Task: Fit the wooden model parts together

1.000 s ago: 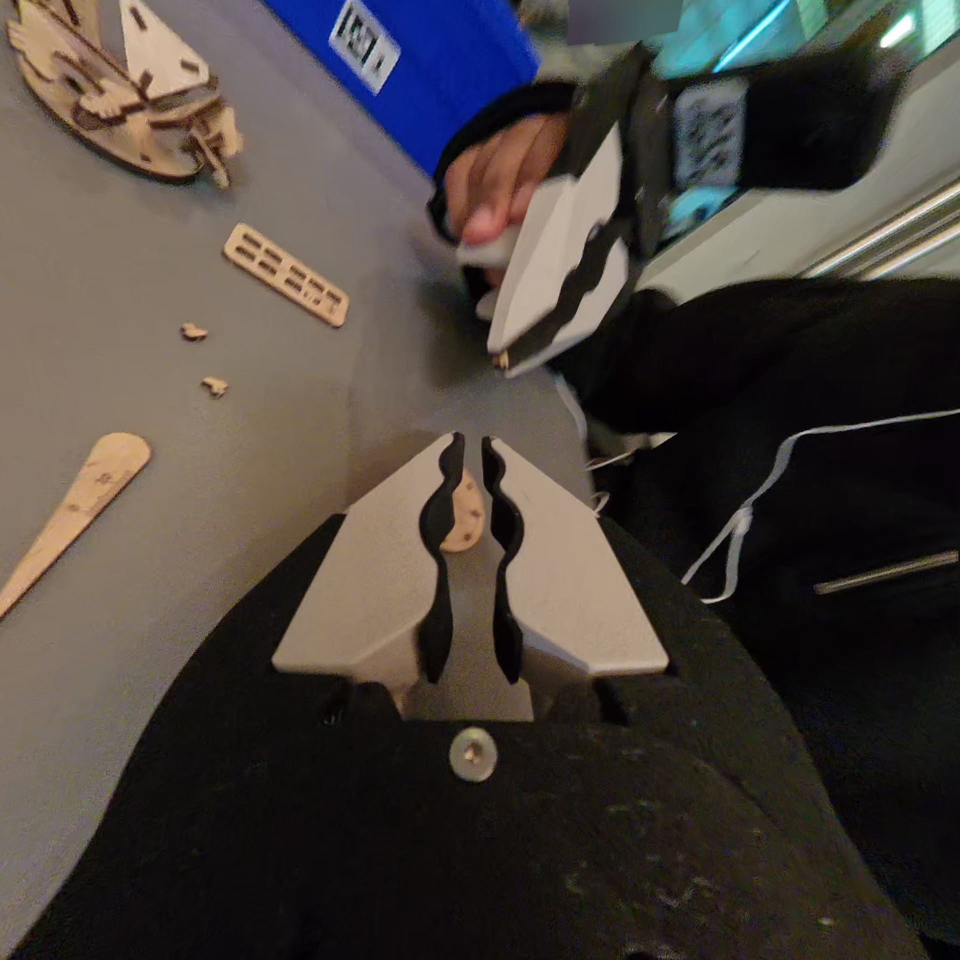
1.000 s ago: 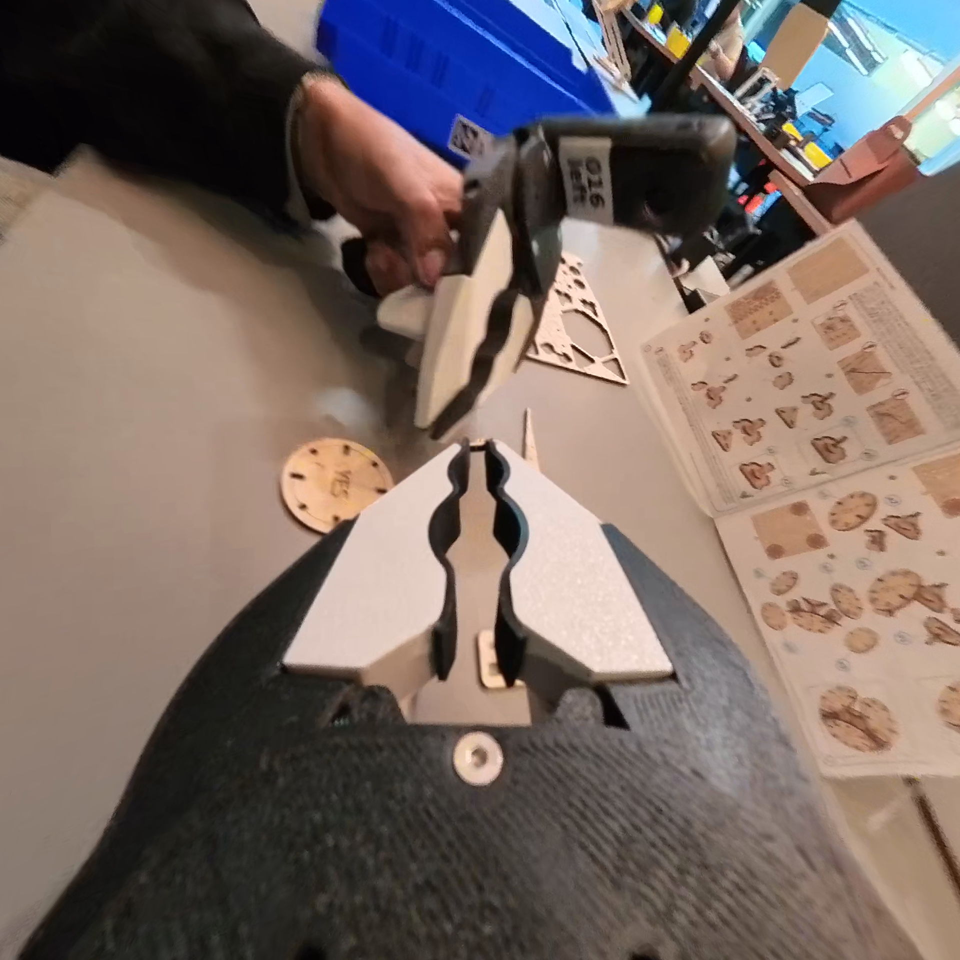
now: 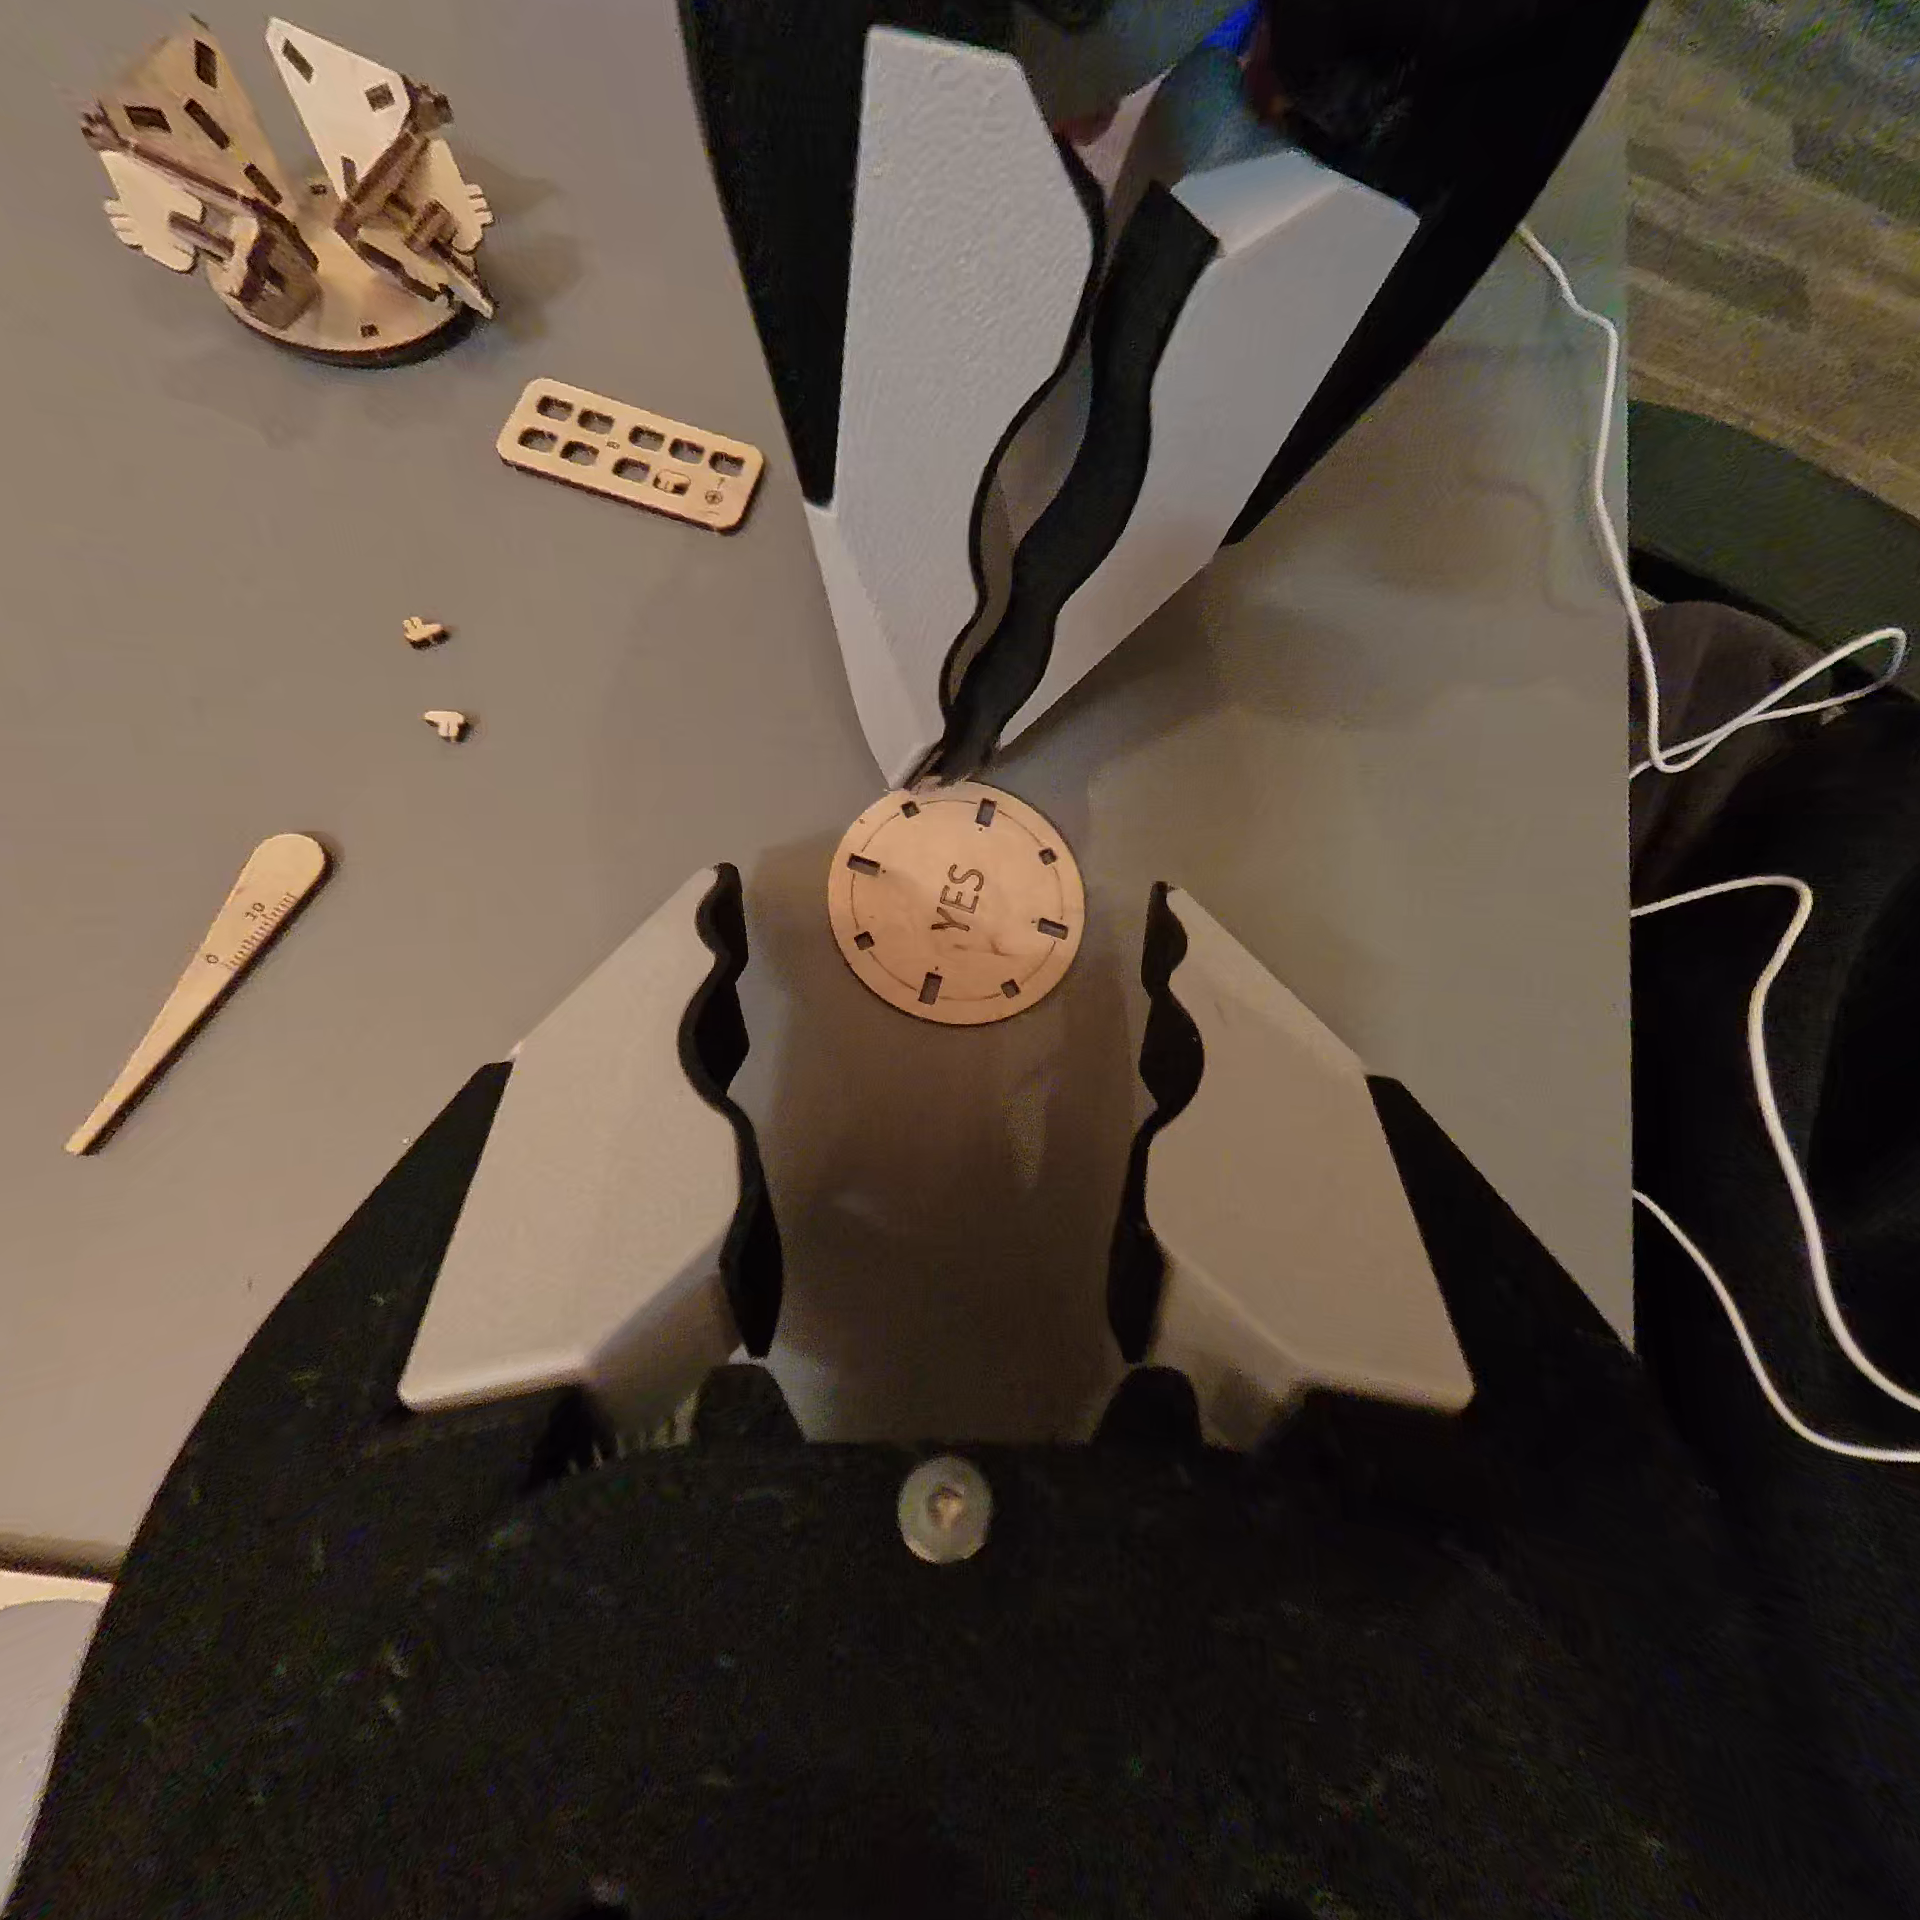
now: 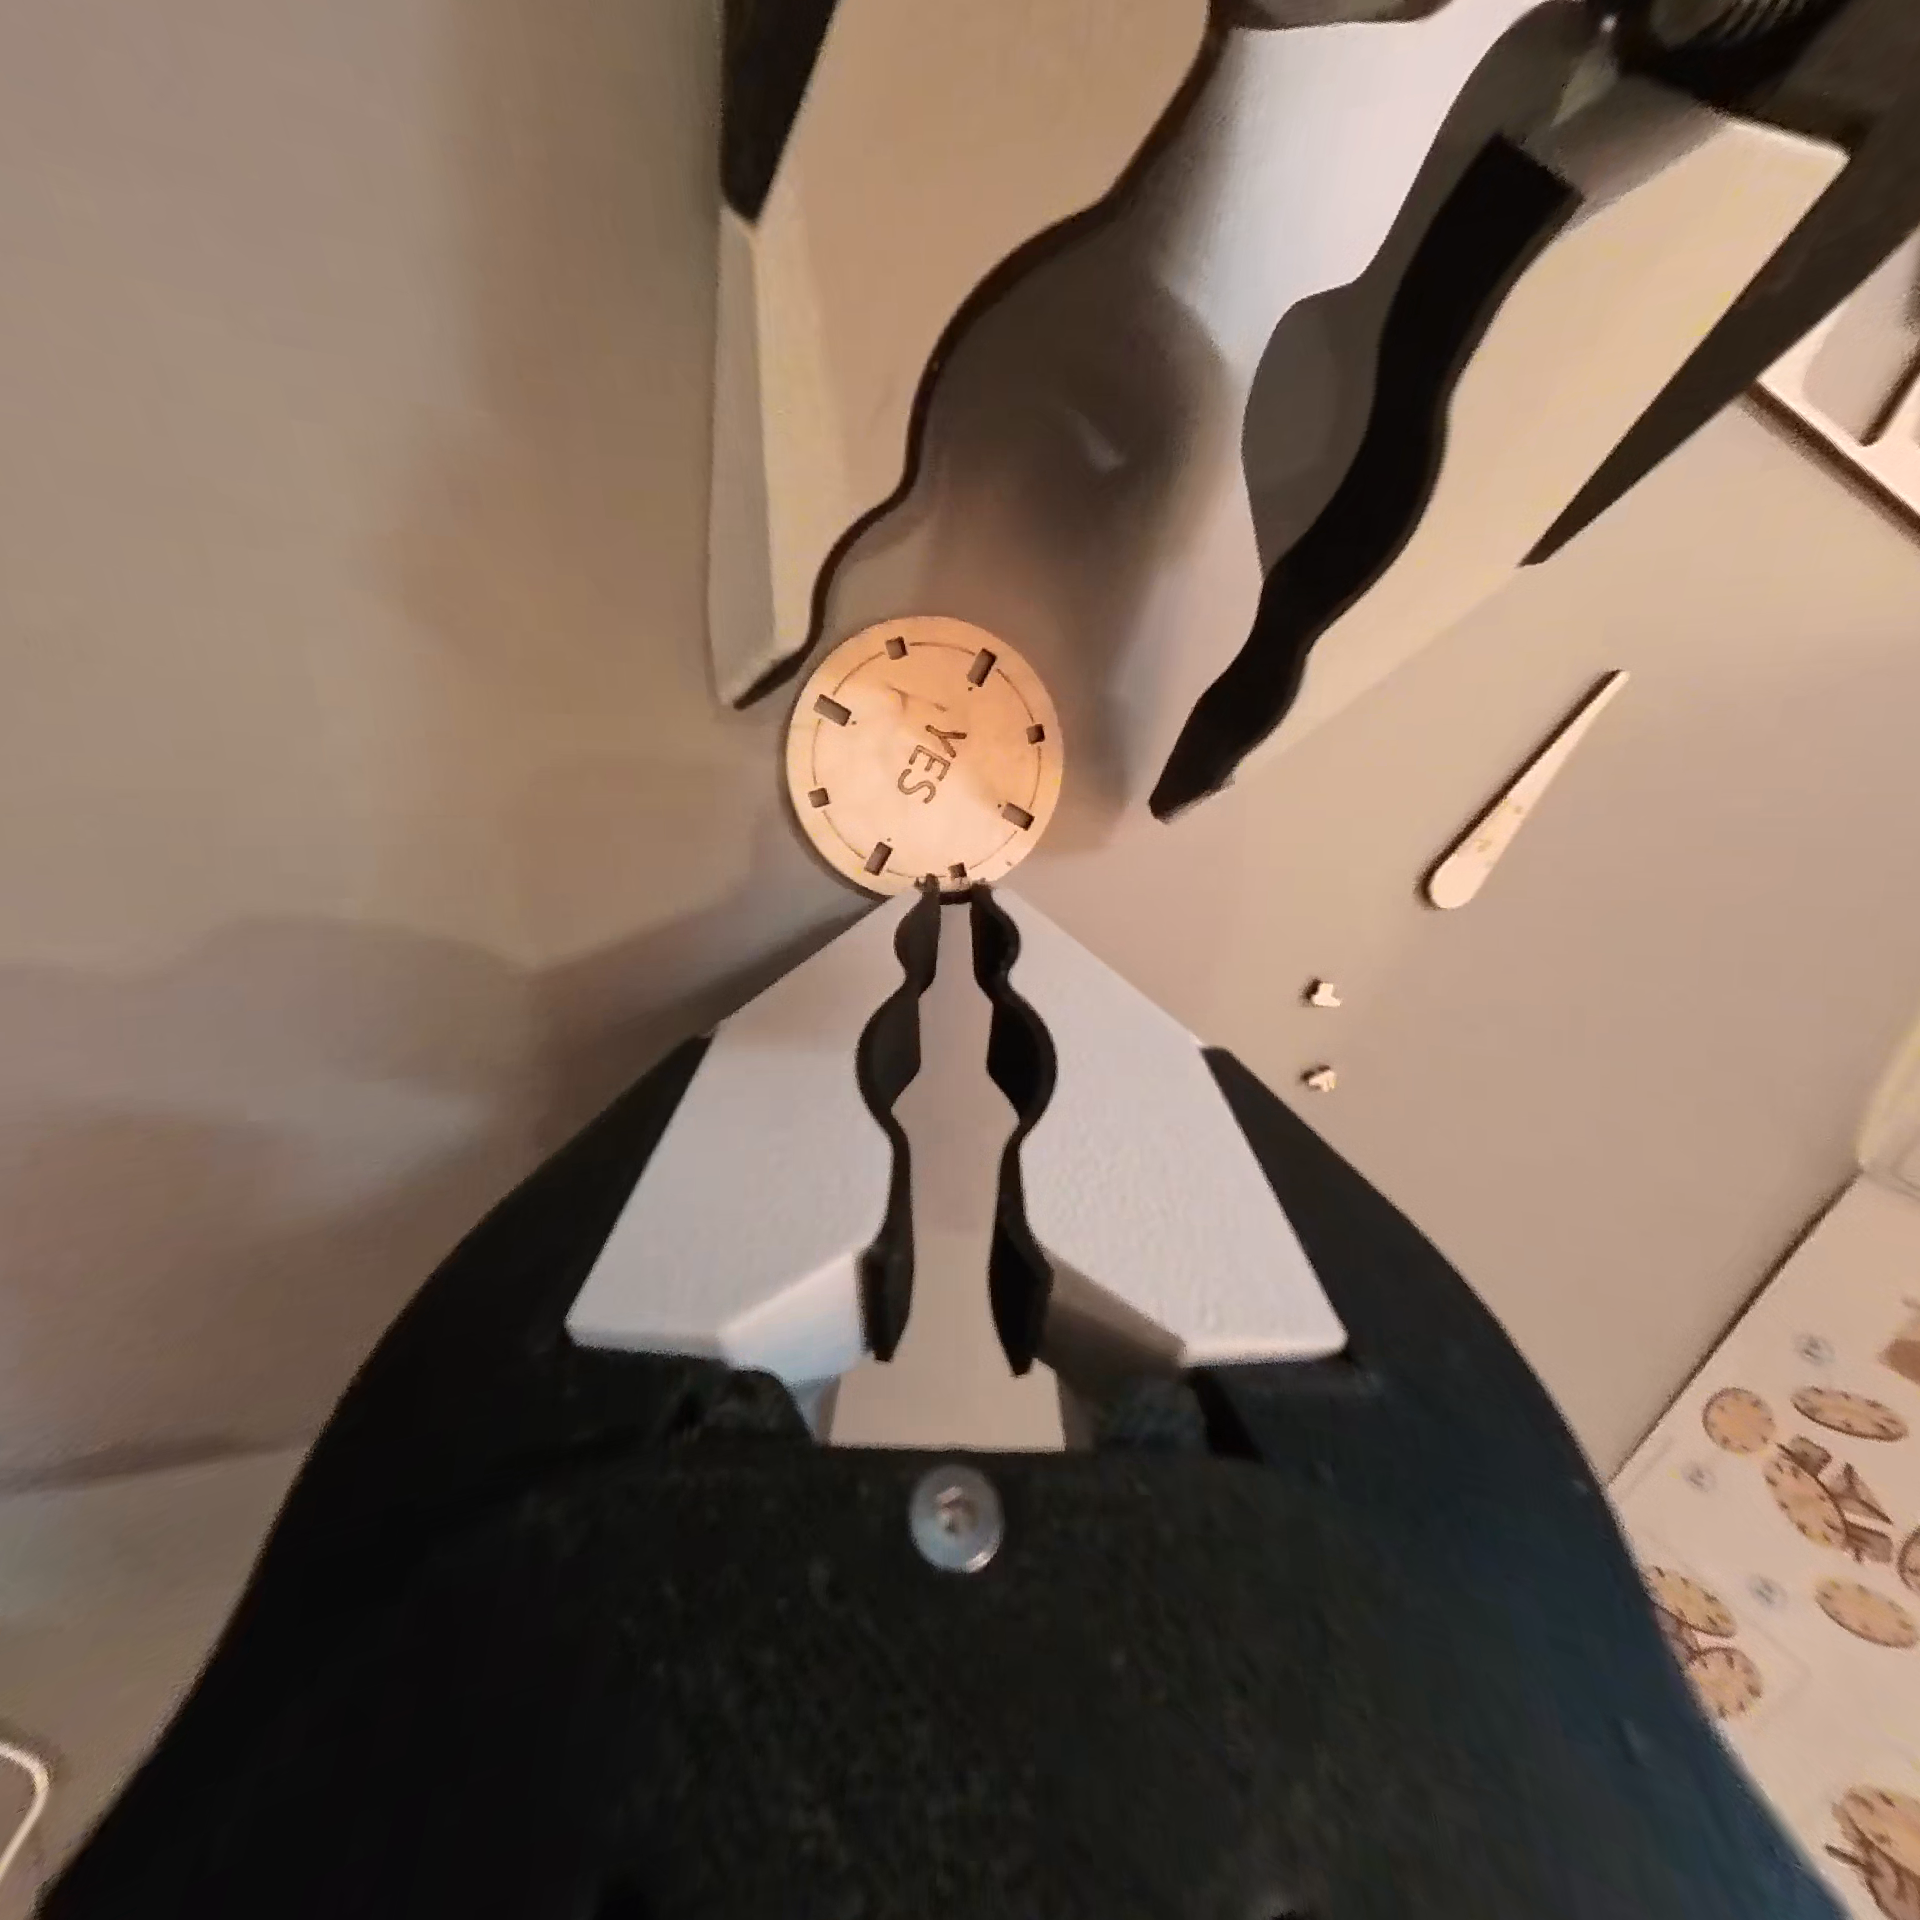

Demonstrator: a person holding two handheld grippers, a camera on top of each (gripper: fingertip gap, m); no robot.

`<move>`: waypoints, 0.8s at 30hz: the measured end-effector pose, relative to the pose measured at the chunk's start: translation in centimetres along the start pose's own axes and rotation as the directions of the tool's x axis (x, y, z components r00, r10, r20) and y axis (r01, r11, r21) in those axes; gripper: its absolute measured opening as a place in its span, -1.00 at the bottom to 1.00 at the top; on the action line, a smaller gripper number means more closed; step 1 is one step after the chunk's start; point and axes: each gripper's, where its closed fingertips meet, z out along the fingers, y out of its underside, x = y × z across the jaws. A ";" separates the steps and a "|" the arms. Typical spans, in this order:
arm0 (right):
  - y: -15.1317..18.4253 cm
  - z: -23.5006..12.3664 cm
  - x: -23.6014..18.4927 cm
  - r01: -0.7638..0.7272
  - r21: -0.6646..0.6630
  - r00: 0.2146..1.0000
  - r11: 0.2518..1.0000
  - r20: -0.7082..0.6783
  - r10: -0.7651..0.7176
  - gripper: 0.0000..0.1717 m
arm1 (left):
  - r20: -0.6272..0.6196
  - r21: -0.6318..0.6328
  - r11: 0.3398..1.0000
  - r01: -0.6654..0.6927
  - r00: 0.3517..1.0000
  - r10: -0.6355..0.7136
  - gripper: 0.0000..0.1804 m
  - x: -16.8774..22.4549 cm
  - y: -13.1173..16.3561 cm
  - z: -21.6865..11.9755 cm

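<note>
The left tool (image 3: 943,883), nearly closed a second before, had spread wide at the frame's centre, straddling but not touching the wooden disc (image 3: 956,914), which lay flat on the table (image 3: 312,644). The right tool (image 4: 948,896) stayed pressed together, its tips at the disc's edge, possibly pinching something tiny.

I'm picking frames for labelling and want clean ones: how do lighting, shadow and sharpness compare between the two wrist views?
Left wrist view: dim and warm but sharp; the round slotted wooden disc lies in the shadow of the open left tool. Right wrist view: brighter, yet softly blurred at the far tool and the tapered wooden pointer; edges bend with wide-angle distortion.
</note>
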 end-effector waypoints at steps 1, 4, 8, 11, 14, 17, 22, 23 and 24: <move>0.0 0.0 0.1 0.001 0.003 1.000 1.000 0.010 -0.001 -0.95 | 0.000 0.002 1.000 -0.002 1.000 0.002 -0.17 0.0 0.0 0.0; 0.1 0.2 0.0 0.002 -0.001 0.999 1.000 0.047 -0.002 -0.95 | 0.003 -0.006 1.000 0.004 1.000 -0.004 -0.27 0.0 0.1 0.2; 0.2 0.5 0.1 0.010 -0.017 0.997 1.000 0.074 -0.009 -0.95 | 0.011 -0.036 0.999 0.001 1.000 0.000 -0.32 -0.1 0.6 0.4; -0.1 0.6 0.0 0.011 -0.008 0.995 1.000 0.095 -0.010 -0.95 | 0.018 -0.054 0.999 -0.002 1.000 0.003 -0.38 -0.2 0.8 0.6; -0.1 0.6 -0.1 0.023 -0.022 0.994 1.000 0.108 -0.020 -0.95 | 0.021 -0.053 0.999 0.006 1.000 -0.005 -0.41 -0.3 0.8 0.5; -0.1 0.6 -0.1 0.033 -0.038 0.993 0.999 0.116 -0.029 -0.95 | 0.028 -0.055 0.998 0.007 1.000 -0.005 -0.47 -0.5 0.9 0.5; 0.0 0.6 -0.2 0.043 -0.063 0.990 0.997 0.137 -0.034 -0.95 | 0.033 -0.055 0.998 0.011 0.999 -0.009 -0.51 -0.6 0.9 0.4; 0.1 0.6 -0.2 0.044 -0.067 0.989 0.997 0.142 -0.034 -0.95 | 0.032 -0.055 0.998 0.011 0.999 -0.009 -0.51 -0.6 0.9 0.4; 0.1 0.6 -0.2 0.045 -0.073 0.989 0.996 0.147 -0.034 -0.95 | 0.032 -0.055 0.998 0.012 0.999 -0.010 -0.51 -0.6 0.9 0.4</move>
